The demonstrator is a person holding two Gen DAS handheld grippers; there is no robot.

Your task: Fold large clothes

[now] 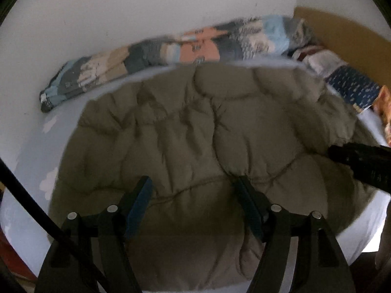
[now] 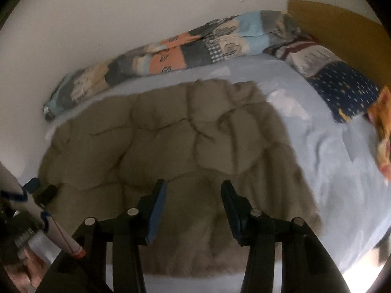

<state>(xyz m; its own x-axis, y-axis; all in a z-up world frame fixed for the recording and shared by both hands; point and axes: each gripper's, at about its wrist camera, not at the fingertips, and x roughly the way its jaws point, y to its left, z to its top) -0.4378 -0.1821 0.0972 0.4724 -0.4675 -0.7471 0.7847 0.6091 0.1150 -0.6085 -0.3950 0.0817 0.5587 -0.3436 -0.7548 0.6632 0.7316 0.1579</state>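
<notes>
On a pale blue bed [image 2: 317, 146] against a white wall, the puffy olive jacket [image 1: 195, 134] lies flat under both grippers, left [image 1: 193, 185] and right [image 2: 194, 190], jaws spread and empty, and its slippery bulk could spring any fold open.

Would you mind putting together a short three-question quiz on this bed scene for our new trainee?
1. True or false: the left tool is shut on the quilted olive jacket.
2. Multiple choice: the jacket lies on A) a light blue bedsheet, B) a wooden table, C) a tiled floor.
3. Fill in: the patchwork blanket is bunched along the white ____ at the far side of the bed.

Key: 1. False; its jaws stand apart over the jacket, as do those of the right tool. 2. A. 3. Wall.
</notes>
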